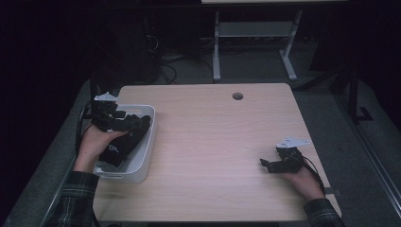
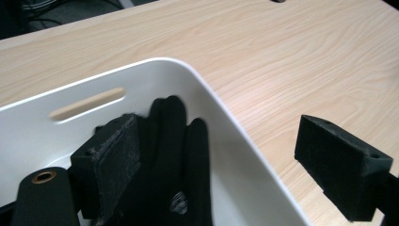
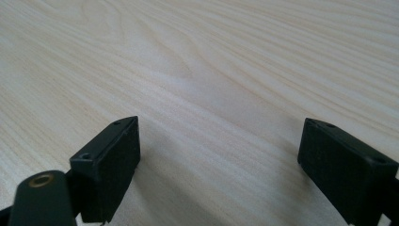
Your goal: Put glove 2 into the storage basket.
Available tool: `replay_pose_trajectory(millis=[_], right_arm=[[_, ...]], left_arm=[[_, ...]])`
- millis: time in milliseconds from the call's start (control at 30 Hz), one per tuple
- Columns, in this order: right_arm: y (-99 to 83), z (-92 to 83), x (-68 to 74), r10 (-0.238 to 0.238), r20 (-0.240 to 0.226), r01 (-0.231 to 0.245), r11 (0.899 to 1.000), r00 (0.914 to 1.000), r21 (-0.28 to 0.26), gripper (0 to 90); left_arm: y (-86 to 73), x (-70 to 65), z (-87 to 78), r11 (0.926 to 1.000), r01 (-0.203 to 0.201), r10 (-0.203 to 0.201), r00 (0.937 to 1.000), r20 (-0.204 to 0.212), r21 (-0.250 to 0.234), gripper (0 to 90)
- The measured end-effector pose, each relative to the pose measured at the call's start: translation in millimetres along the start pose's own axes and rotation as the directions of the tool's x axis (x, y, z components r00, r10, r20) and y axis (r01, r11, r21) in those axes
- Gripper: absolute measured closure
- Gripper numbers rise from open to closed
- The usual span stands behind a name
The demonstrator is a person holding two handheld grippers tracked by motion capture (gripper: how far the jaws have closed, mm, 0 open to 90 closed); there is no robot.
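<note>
Here, white bin (image 1: 142, 163) sits at table's (image 1: 213, 142) left edge, black glove (image 2: 174, 155) inside. Left gripper (image 1: 124, 122) over bin, jaws spread wide, straddling the rim; glove beside inner jaw, possibly touching. Right gripper (image 1: 267, 164) well right of bin, agape, on bare wood.

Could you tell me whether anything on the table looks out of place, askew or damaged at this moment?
Nothing is spilled or broken. The one untidy thing is the black glove in the white bin: it lies bunched, its fingers reaching up toward the bin's rim. The left gripper stands open astride that rim, and the right gripper rests open over bare table.
</note>
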State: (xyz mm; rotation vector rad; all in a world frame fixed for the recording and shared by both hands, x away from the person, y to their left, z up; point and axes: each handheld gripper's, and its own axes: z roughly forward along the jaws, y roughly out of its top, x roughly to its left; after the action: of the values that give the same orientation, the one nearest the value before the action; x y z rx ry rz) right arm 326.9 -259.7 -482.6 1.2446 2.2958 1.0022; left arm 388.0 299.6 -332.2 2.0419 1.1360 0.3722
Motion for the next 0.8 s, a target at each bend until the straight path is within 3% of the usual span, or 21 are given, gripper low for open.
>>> replay_pose_trajectory(millis=[433,800], right_arm=[[-0.2,0.0,0.2,-0.003,-0.002,0.003,1.000,1.0000,-0.001,12.8],[-0.1,0.1,0.4,-0.004,-0.002,0.004,1.000,1.0000,0.001,12.4]], left_arm=[[4.7,-38.0,18.1,0.9982,-0.038,0.042,0.9954,0.086,-0.046,13.5],[-1.8,-75.8,38.5,0.9949,-0.076,0.086,0.9818,0.169,-0.066,13.5]])
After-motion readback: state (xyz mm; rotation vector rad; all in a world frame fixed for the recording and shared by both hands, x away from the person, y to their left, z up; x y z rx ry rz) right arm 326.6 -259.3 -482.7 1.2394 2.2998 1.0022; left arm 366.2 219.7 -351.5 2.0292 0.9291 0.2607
